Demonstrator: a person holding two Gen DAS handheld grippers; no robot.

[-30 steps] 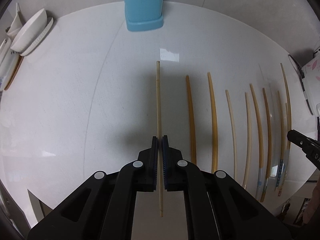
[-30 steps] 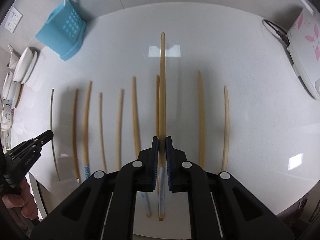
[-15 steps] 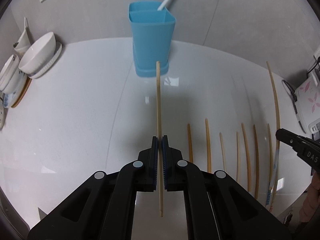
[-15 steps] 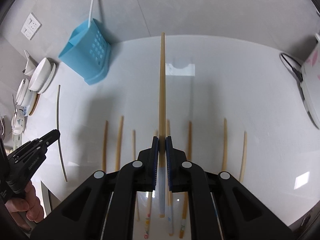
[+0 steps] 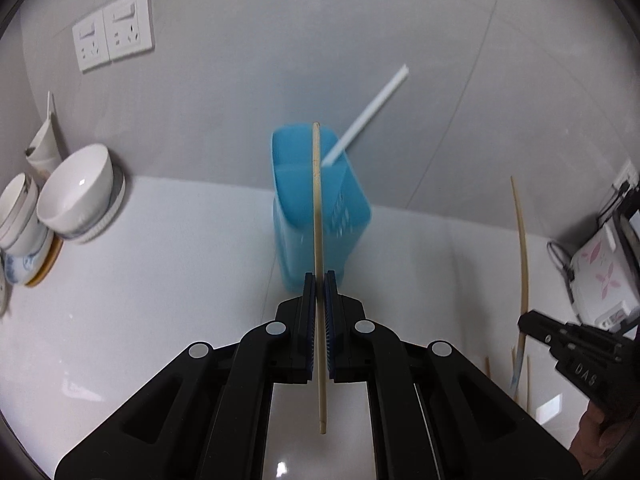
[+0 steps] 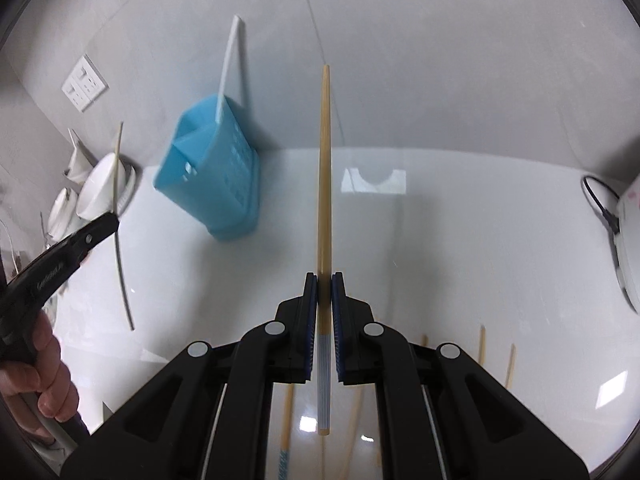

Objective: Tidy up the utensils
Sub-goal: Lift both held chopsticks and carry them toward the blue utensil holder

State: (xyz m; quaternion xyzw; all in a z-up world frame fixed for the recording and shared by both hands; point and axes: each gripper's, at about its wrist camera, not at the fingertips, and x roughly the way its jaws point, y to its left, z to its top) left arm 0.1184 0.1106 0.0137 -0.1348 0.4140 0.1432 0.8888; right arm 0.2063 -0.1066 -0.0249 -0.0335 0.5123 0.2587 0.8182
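Pale bamboo runs straight out between the pads of the left claw [image 5: 319,280], which is clamped tight on a thin light chopstick [image 5: 317,200] roughly at mid-length, the tip reaching forward in line with the mouth of the blue utensil holder [image 5: 320,216]. The right claw [image 6: 325,280] is likewise closed, pinching a darker chopstick [image 6: 324,168] just above its white patterned end, with its tapered tip pointing toward the wall, off to the right of the holder [image 6: 212,188].

To do this step well, I would bring one stick at a time over the holder's opening, tip it point-down, and loosen the grip only once the tip is inside the rim. A white chopstick [image 5: 366,114] already leans in the holder, so the newcomer should enter beside it, not against it. The holder looks light and could tip if nudged.

More chopsticks [image 6: 482,346] lie on the white bench [image 6: 460,240] beneath the right claw, awaiting collection.
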